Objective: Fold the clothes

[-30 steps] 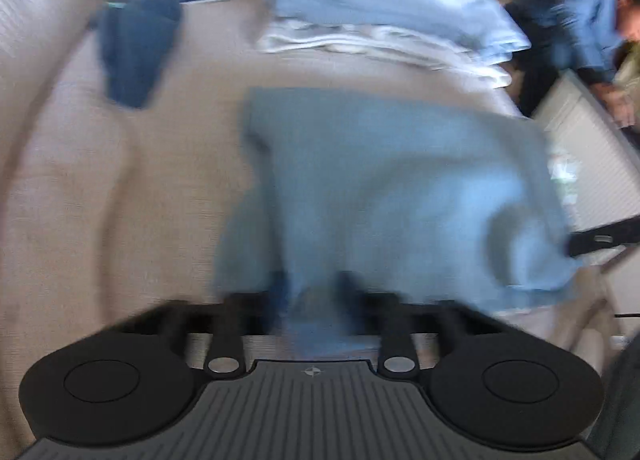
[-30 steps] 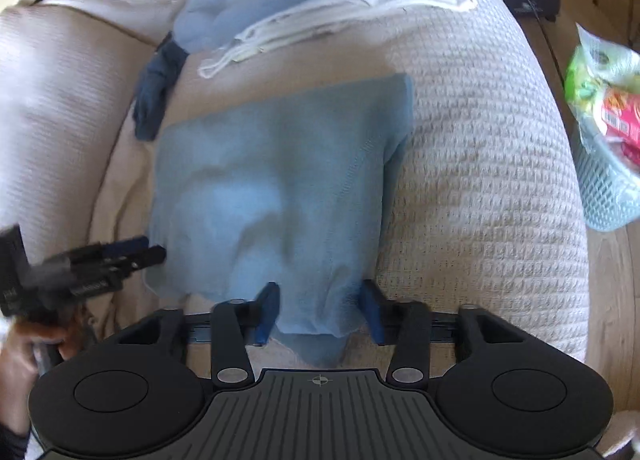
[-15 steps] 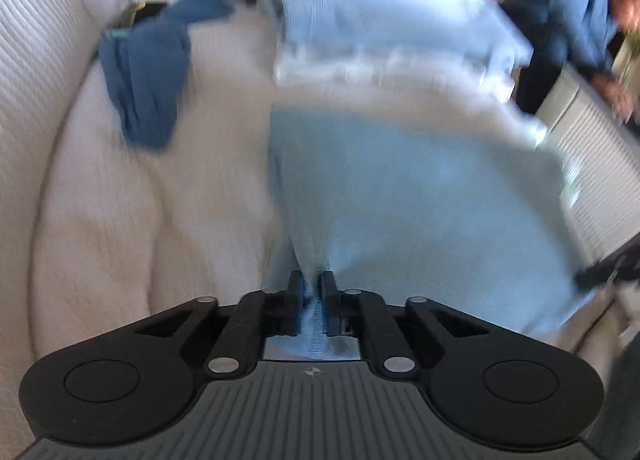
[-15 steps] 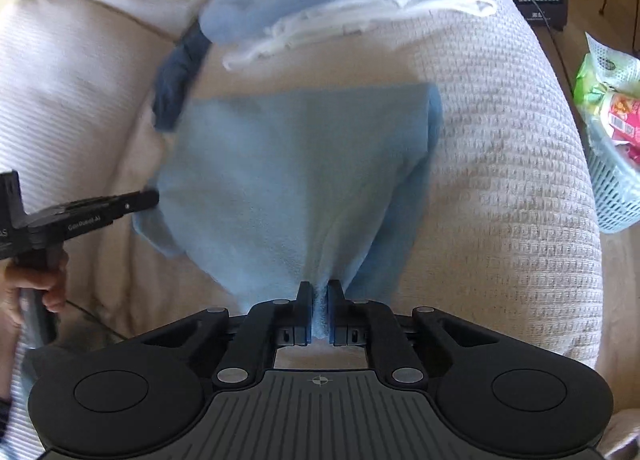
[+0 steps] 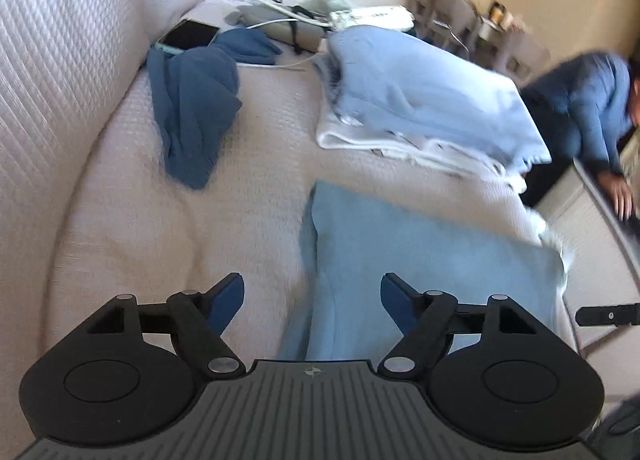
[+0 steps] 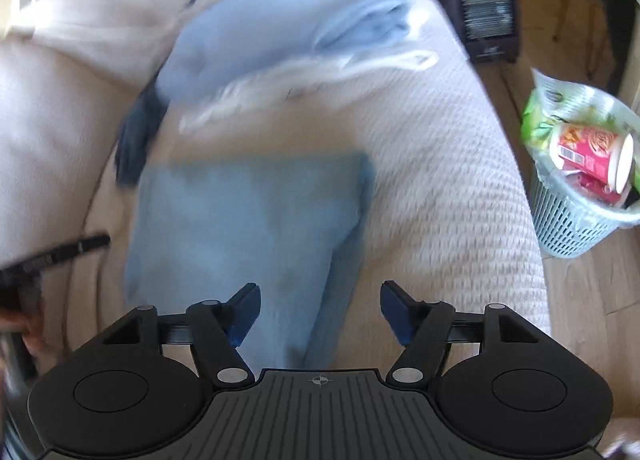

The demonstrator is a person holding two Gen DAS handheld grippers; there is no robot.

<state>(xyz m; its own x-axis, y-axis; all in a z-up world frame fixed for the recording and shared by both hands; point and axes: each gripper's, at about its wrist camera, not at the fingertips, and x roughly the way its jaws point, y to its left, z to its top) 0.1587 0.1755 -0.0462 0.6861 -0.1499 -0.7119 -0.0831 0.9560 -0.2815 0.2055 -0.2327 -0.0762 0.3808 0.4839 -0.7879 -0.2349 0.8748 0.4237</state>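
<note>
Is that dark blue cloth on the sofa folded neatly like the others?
No, the dark blue cloth lies crumpled in a loose heap beside the folded stack.

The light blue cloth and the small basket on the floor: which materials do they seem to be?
Light blue cloth: soft matte fabric, probably knit or terry; it drapes limply, weave blurred. Basket: likely moulded plastic, pale green, with regular lattice holes.

A phone (image 5: 188, 35) lies on the sofa (image 5: 100, 196); a basket (image 6: 580, 220) holds packets.
</note>
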